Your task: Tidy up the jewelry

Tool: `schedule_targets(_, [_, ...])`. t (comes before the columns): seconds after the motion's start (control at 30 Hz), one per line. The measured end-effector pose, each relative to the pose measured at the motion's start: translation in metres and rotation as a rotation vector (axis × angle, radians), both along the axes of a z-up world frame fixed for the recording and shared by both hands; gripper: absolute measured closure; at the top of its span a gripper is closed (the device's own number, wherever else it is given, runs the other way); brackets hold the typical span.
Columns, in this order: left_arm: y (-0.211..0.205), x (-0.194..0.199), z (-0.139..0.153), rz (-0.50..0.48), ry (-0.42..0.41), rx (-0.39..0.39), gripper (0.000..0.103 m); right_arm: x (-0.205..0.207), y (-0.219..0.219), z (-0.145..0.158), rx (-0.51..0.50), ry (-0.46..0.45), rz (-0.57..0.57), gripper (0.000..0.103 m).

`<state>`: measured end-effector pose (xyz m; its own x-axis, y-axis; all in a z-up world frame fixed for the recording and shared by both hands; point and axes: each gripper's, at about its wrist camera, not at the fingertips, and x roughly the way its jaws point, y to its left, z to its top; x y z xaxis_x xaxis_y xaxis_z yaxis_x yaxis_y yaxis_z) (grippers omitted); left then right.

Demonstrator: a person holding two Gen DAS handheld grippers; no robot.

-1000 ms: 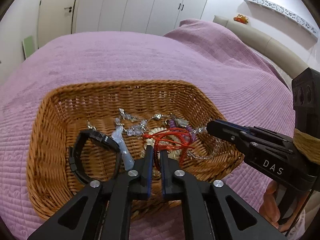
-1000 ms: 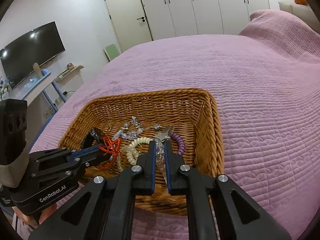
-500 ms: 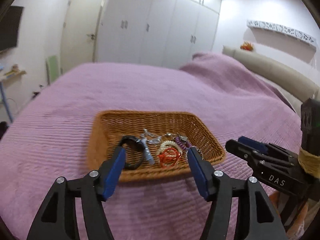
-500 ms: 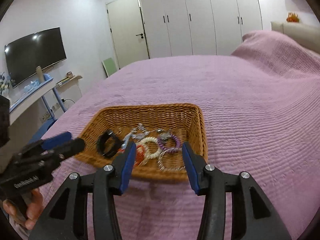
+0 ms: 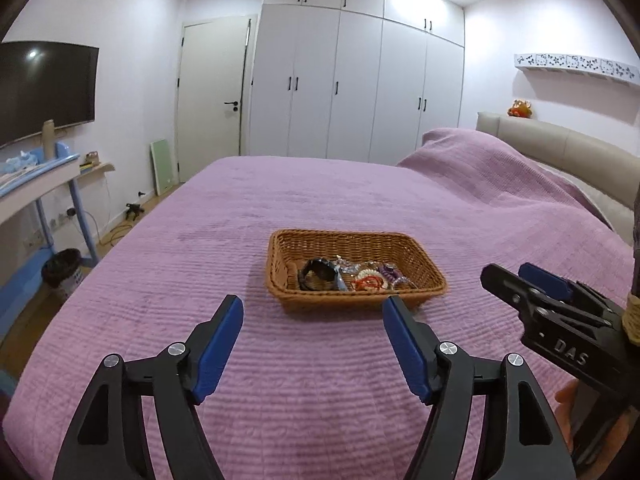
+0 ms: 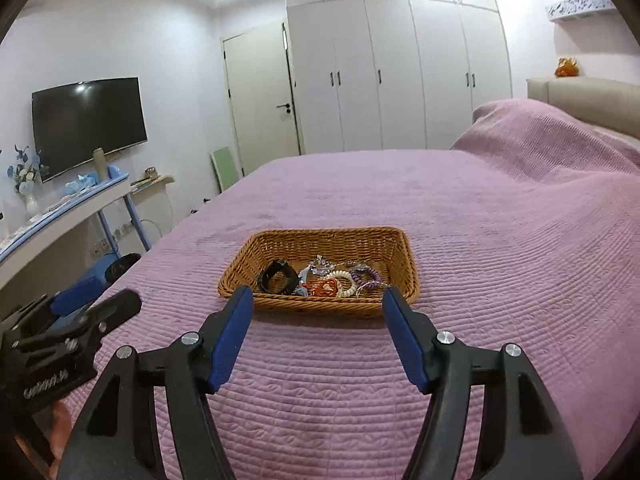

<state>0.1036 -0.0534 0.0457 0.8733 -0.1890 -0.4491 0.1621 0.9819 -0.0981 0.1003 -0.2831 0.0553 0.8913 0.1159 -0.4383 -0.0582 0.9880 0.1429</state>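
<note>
The jewelry [image 6: 326, 280] sits bunched in the near half of a wicker basket [image 6: 404, 264], which rests on the purple bedspread [image 6: 500, 240] about mid-bed. In the pile there's a black watch-style band [image 6: 276, 276] on the left, then a red cord bracelet [image 6: 322, 288], a cream beaded bracelet [image 6: 346, 282], a purple coil one [image 6: 366, 276] and some silvery chain bits [image 6: 320, 266] toward the back. Nothing lies outside the basket as far as either view shows. The left gripper [image 5: 312, 312] hangs above the bedspread just short of the basket, blue pads spread wide, holding nothing. The right gripper [image 6: 318, 300] is the same deal, jaws spread wide and empty, framing the basket's near rim. Further out: white wardrobes [image 5: 352, 92] behind the bed, a TV [image 6: 88, 124] on the left wall, and a beige headboard [image 5: 560, 148] on the right.
</note>
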Motion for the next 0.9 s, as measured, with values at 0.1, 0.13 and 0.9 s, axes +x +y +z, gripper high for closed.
schedule_targets(0.1, [0.006, -0.018, 0.005, 0.028, -0.027, 0.004, 0.029, -0.013, 0.004, 0.003, -0.023, -0.022, -0.026, 0.033])
schedule_targets(0.13, [0.007, -0.022, 0.007, 0.035, -0.039, 0.008, 0.029, -0.017, 0.005, 0.004, -0.036, -0.030, -0.039, 0.033])
schedule_targets(0.9, [0.011, -0.059, 0.019, 0.048, -0.073, -0.039, 0.029, -0.081, 0.025, 0.026, -0.126, -0.120, -0.098, 0.026])
